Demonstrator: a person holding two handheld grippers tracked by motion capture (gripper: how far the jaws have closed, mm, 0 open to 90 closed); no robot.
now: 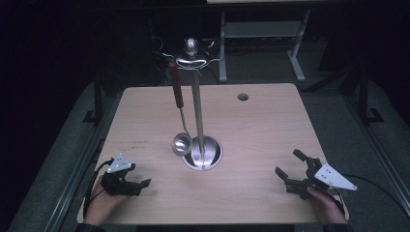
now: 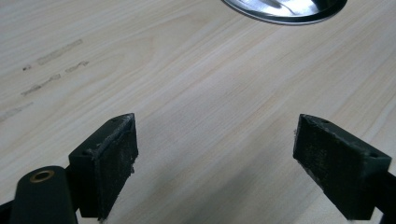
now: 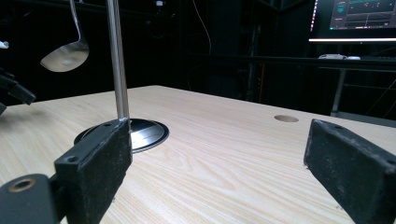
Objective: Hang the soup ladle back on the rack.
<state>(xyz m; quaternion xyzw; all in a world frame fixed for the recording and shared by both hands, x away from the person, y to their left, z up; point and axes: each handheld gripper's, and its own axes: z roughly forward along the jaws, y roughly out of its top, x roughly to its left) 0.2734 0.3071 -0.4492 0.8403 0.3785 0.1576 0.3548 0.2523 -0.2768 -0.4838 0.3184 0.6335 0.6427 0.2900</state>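
Ladle hangs upright from the stand, bowl down; left gripper and right gripper gape wide, empty

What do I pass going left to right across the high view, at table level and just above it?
Left gripper, jaws open → ladle hanging from the rack → rack's round steel base → right gripper, jaws open.

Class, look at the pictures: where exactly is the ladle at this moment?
In the high view the ladle hangs from a hook of the metal stand at the table's middle, left of the pole, its bowl just above the round base.
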